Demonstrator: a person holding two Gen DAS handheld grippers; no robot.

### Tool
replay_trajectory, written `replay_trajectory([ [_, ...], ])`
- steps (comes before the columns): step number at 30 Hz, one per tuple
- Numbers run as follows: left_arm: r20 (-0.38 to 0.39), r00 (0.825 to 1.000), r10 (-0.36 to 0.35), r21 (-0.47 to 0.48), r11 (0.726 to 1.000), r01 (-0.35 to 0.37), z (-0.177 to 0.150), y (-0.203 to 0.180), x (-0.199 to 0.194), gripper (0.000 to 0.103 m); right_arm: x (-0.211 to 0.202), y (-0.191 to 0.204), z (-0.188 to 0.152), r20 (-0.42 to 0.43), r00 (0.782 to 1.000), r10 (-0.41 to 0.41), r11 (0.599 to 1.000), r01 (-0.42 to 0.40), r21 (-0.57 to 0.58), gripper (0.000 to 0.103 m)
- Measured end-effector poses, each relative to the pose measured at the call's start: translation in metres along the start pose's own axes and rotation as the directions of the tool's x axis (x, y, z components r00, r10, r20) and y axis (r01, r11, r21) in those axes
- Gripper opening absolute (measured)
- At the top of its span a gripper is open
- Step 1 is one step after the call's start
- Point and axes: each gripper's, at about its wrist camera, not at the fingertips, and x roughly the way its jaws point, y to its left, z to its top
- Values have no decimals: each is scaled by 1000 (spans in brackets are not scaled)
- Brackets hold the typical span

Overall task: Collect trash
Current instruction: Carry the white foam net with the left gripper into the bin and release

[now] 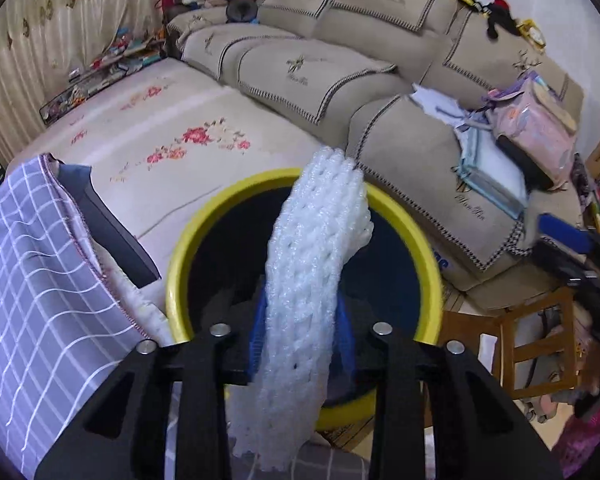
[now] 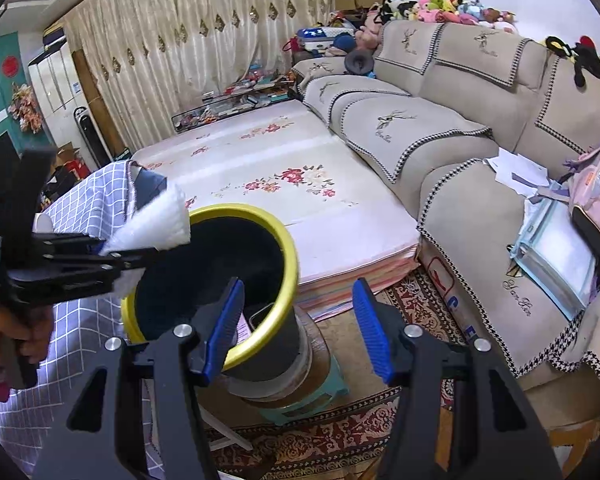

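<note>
Over the yellow-rimmed bin (image 1: 416, 236), the left gripper (image 1: 302, 328) has its jaws narrowly parted around a white foam net (image 1: 312, 264). Just right of the bin, the right gripper (image 2: 298, 320) holds its jaws half open, empty.

Even indoor light, heavy fisheye warp

Black corners ring both views; the curtain (image 2: 188, 36) glows with backlight, edges smear, and the bin (image 2: 224, 280) interior stays black.

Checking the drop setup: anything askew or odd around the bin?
Yes. The yellow-rimmed bin leans toward the mat, perched on a round stand atop a small green stool. White foam netting hangs between the left claw fingers above it.
</note>
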Motion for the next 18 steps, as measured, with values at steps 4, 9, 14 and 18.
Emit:
replay_trajectory([
  [4,-17,999,31,-7,999,-31,3,0,23,69,0,-9,-1,-5,1000,-11,1000,11,15,57],
  [9,-7,1000,16,-50,999,-16,5,7,25,76,4,-8,-4,-17,1000,0,1000,0,15,57],
  [14,30,1000,6,-34,999,-5,2,9,1,95,5,2,-5,-20,1000,9,1000,-9,7,57],
  [18,44,999,-4,-66,998,7,-1,14,-15,95,-1,7,-6,-9,1000,12,1000,-12,4,57],
])
